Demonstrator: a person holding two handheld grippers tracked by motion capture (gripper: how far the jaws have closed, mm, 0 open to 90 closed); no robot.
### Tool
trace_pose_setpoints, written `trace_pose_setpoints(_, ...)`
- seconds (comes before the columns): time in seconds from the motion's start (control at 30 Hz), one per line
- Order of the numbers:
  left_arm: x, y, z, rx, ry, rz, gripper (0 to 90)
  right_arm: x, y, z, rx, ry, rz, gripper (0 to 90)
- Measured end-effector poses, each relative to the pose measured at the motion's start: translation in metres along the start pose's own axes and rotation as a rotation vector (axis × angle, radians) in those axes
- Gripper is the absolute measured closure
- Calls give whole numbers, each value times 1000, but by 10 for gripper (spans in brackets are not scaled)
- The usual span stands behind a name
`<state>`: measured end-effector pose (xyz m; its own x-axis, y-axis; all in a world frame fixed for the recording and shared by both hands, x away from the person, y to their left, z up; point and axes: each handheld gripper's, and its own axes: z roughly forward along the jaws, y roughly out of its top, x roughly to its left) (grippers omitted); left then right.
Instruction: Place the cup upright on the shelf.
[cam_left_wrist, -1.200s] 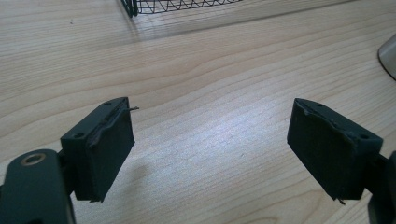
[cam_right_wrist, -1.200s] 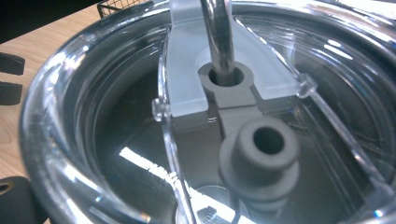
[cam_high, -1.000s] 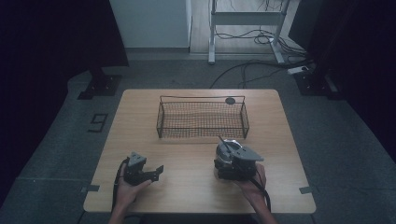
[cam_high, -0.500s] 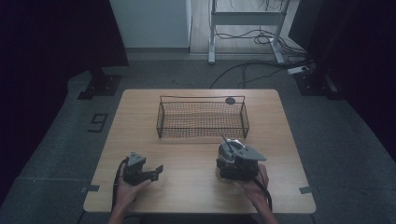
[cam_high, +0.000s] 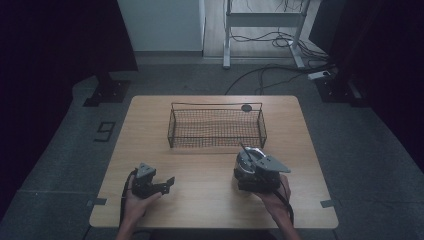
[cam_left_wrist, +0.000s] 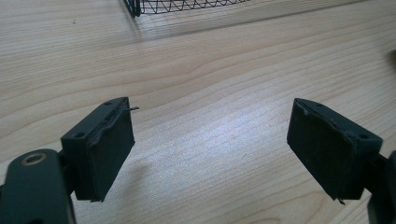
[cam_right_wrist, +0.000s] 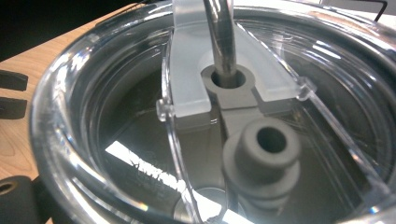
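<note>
Sitting just in front of the wire basket (cam_high: 217, 127), the lidded tumbler (cam_high: 248, 165) with straw is against the right gripper (cam_high: 257, 172), grip unclear; left gripper (cam_high: 169, 183) gapes wide, holding nothing.

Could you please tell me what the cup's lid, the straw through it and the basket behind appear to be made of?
The lid looks like clear glossy plastic: see-through, with bright highlights. The straw seems polished metal, grey and mirror-like, though that is not certain. The basket appears to be dark wire mesh, open grid with a thin rim. The right gripper is at the cup.
</note>
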<state>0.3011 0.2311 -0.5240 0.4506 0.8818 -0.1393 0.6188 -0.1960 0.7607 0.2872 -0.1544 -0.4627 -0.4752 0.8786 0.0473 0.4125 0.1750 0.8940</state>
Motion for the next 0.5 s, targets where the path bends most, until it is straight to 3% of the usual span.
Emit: trace_pose_setpoints(0.5,4,0,0,-5,-24,-26,150,0,10,0,6,32,-9,34)
